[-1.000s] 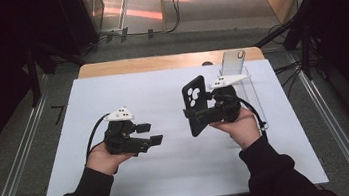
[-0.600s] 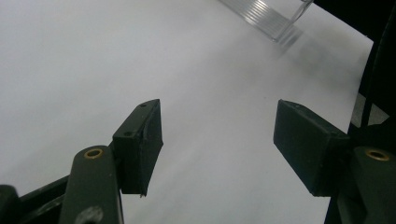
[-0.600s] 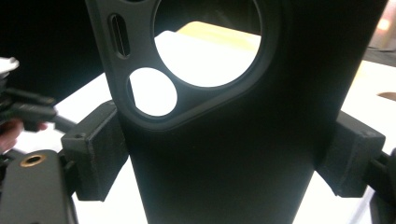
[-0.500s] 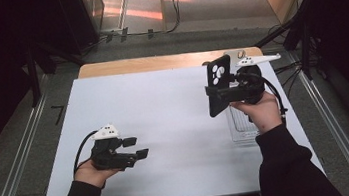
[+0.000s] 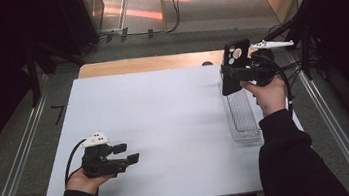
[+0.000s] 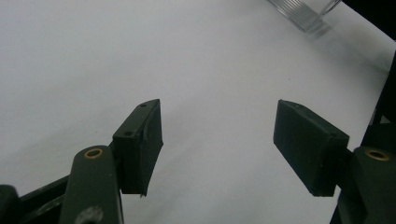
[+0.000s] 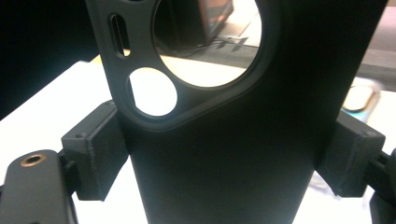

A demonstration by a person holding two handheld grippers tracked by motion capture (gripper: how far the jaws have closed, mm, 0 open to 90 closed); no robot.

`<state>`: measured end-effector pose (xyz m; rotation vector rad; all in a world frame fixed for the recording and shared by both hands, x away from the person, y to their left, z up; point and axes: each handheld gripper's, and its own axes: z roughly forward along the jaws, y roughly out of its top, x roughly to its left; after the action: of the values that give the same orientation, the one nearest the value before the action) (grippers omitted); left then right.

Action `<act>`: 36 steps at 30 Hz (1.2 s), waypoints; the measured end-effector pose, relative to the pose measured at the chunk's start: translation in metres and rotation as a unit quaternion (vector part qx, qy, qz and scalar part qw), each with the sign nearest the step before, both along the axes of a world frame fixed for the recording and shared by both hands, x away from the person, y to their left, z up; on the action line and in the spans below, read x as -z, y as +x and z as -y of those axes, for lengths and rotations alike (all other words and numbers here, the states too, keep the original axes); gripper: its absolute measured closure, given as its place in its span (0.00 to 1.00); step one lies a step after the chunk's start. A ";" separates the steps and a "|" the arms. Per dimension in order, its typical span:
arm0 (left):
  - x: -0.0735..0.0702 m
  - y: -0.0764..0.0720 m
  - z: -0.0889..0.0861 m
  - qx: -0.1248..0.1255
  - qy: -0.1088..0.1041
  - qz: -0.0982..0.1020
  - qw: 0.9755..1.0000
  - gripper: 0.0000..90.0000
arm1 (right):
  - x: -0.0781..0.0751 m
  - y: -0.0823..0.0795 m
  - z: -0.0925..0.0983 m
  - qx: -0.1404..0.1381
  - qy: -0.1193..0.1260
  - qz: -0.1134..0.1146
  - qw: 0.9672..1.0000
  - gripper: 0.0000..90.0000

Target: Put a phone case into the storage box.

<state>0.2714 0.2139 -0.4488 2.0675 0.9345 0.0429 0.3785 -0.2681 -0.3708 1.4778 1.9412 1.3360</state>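
1. Left gripper point(image 5: 128, 153) first: its jaws are spread with nothing between them, as seen in the left gripper view, where just bare white table point(image 6: 140, 56) is framed. It's parked low at the near-left part of the table.
2. Right gripper point(image 5: 232, 73): the jaws are clamped on a black phone case point(image 5: 235, 65), one pad pressed on each long edge point(image 7: 98, 149). The case is held upright, camera cutout at the top.
3. The case is held up over the far end of a clear plastic tray point(image 5: 243, 120) at the table's right side.
4. The key relation, probably: the tray's long axis runs near-to-far, directly below and toward the person from the case, while the case's long axis stands vertical. So a tilt would likely be needed before it could be laid in.
5. The right hand is clearly the nearer one; the left is well apart from the tray.
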 end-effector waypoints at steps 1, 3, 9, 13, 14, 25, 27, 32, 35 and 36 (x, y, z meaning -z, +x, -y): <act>0.001 0.000 0.000 -0.001 -0.002 -0.002 1.000 0.36 | 0.001 0.003 0.002 0.005 0.001 0.001 1.000 0.14; 0.001 0.000 -0.001 -0.001 -0.002 -0.005 1.000 0.36 | 0.004 0.009 0.006 0.019 0.002 0.000 1.000 0.14; 0.001 0.002 0.001 0.004 -0.007 -0.009 1.000 0.37 | 0.017 0.029 0.012 0.054 -0.017 0.001 0.998 0.14; 0.002 0.003 0.001 0.006 -0.007 -0.010 1.000 0.37 | 0.029 0.043 0.017 0.086 -0.018 -0.008 0.996 0.14; 0.002 0.003 0.001 0.006 -0.007 -0.010 1.000 0.37 | 0.033 0.047 0.018 0.093 -0.017 -0.015 0.995 0.14; 0.004 0.005 0.003 0.008 -0.003 -0.013 1.000 0.37 | 0.069 0.074 0.006 0.123 -0.062 -0.048 0.989 0.14; 0.004 0.006 0.003 0.012 0.001 -0.014 1.000 0.36 | 0.073 0.076 0.004 0.128 -0.066 -0.053 0.988 0.14; 0.005 0.006 0.003 0.014 0.001 -0.015 1.000 0.36 | 0.083 0.081 0.002 0.132 -0.077 -0.067 0.986 0.13; 0.005 0.007 0.003 0.013 0.001 -0.014 1.000 0.36 | 0.088 0.083 0.002 0.131 -0.078 -0.081 0.985 0.13; 0.005 0.007 0.004 0.013 0.002 -0.015 1.000 0.36 | 0.088 0.083 0.003 0.129 -0.080 -0.082 0.985 0.13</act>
<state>0.2783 0.2103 -0.4541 2.0898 0.9254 0.0007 0.4615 -0.2707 -0.4592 1.7352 1.8255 0.9521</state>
